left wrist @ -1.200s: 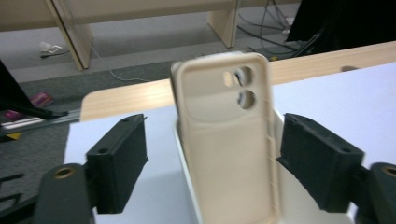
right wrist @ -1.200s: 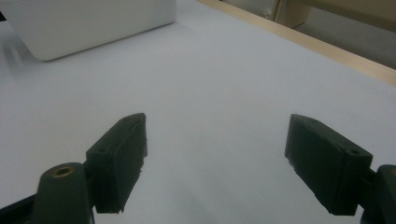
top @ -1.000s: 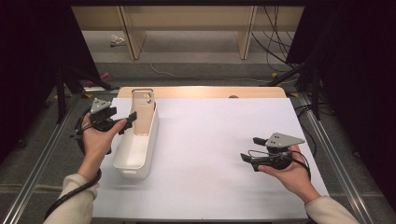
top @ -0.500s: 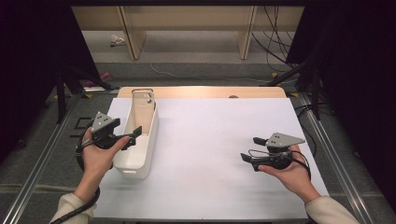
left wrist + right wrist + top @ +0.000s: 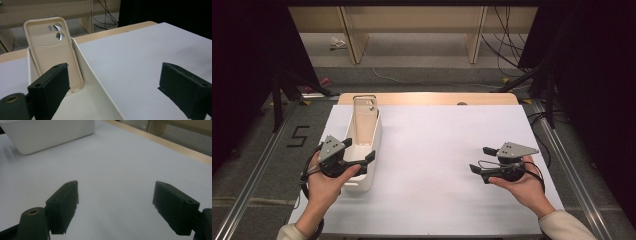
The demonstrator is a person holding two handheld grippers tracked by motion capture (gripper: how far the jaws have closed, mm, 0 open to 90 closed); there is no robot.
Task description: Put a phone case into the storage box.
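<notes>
A long white bin (image 5: pixel 377 131) lies on the left of the white table sheet (image 5: pixel 437 140). A beige phone case (image 5: pixel 364 116) leans upright against its far end, camera holes at the top (image 5: pixel 55 55). My left gripper (image 5: pixel 360 149) is at the bin's near end, and its jaws have just been opening. In the left gripper view the bin's right wall (image 5: pixel 100 92) runs between the wide jaws (image 5: pixel 115 75) without touching them. My right gripper (image 5: pixel 479 160) stands open at the right of the sheet, pointing left, with only bare sheet between its jaws (image 5: pixel 115 195).
The table's wooden far edge (image 5: pixel 427 98) borders the sheet. Beyond it stand shelf legs (image 5: pixel 474 40) and loose cables on the floor. Metal rails run along both sides of the table. The bin's side (image 5: pixel 50 135) shows far off in the right gripper view.
My left hand has drawn back along the bin toward the person, from its middle to its near end. The right hand has not moved.
</notes>
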